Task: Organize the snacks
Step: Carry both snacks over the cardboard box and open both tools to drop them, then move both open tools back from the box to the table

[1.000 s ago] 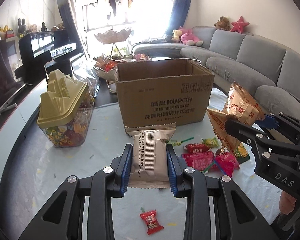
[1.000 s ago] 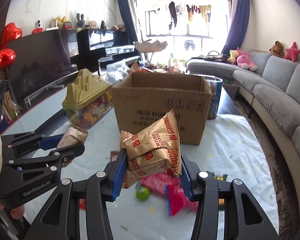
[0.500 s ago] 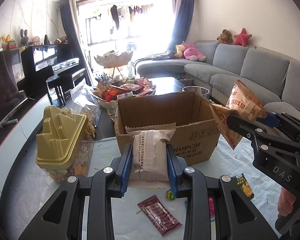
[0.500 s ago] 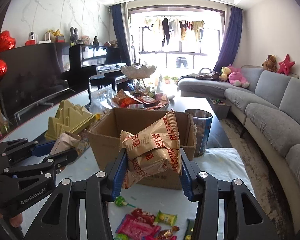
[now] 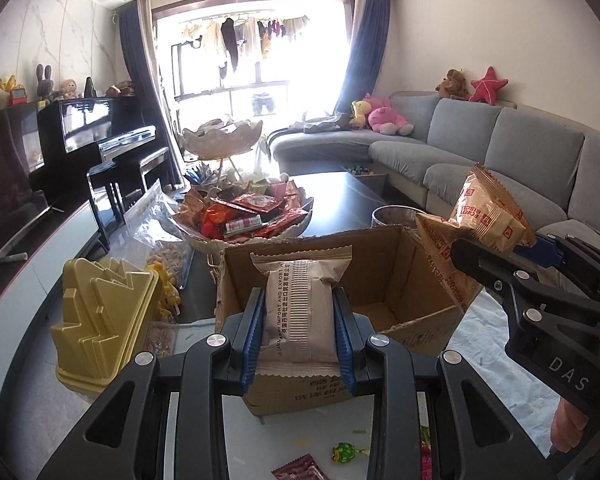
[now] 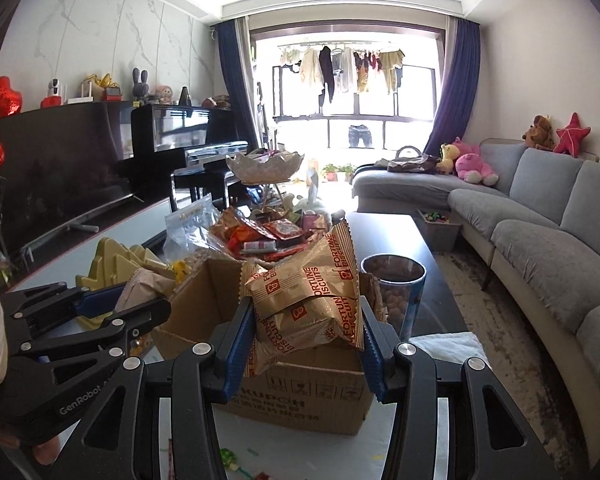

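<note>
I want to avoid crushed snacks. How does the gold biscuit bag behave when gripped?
Probably soft and light: the biscuit bag creases and bulges between the right gripper pads. Its glossy film may slip. The biscuits inside could likely crack under a tighter squeeze.

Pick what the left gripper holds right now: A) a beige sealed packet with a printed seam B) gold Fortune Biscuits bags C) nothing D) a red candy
A: the left gripper has its blue pads pressed on both sides of the beige packet, held in front of the open cardboard box.
</note>
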Available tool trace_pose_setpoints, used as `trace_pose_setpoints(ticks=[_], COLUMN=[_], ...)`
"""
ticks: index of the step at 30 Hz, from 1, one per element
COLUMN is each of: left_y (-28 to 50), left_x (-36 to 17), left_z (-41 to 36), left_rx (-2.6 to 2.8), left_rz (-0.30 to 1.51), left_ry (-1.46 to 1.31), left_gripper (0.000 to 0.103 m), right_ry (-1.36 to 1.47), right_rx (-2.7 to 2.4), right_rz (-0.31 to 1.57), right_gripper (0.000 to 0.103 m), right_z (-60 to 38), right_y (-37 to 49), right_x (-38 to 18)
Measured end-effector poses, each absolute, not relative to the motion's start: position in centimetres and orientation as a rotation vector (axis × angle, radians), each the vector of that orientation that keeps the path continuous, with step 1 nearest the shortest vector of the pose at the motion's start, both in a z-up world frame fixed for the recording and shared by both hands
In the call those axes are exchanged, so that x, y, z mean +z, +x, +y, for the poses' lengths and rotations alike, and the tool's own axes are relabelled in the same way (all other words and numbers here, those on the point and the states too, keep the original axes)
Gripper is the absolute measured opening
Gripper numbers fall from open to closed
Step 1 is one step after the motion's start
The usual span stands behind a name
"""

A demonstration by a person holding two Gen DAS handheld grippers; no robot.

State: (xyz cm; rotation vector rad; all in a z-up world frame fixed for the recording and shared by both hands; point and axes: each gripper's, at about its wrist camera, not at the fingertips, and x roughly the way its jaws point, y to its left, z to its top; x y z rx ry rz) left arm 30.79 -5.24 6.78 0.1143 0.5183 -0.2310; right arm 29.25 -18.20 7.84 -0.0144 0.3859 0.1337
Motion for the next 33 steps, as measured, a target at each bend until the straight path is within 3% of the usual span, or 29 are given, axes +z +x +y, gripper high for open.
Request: trace_pose_setpoints(ticks=[17,18,20,22,24,26,33], left_y=[36.8,37.1,37.3,37.0,36.5,35.8,32.5], left_x=[4.5,4.4,4.3,4.4,4.7,5.0,6.6], left_z=[-6.1,-6.1,-5.9,-5.7,-5.6,-5.4,-4.4], left_rx=[-0.219,-0.217,-0.199,-0.185,-0.17,-0.157,-0.141], left_rz=[0.603,0.605,0.606,0.591,0.575,0.557,0.512], left_ry=[0.114,0.11,0.105,0.105,0.118,0.126,0.119], left_gripper=[0.034,0.035,0.049,0.06,0.062,0.068,0.075], right_ry=[-0.032,-0.033,-0.038,-0.039,-0.037,-0.044,-0.05], right_rx=[0.118,0.117,0.11,0.1,0.079,0.074,0.083], right_rz=[0.474,0.477,0.477,0.478,0.467,0.457,0.44], right_gripper=[0.049,0.049,0.051,0.061,0.075,0.075,0.075], right_z=[-19.3,-19.4,-19.4,-19.4,-19.6,-19.5,-19.2], right_y=[35.0,35.2,35.6,35.8,35.5,35.1,33.0], right_x=[5.5,5.4,5.2,5.1,5.1,5.2,5.8])
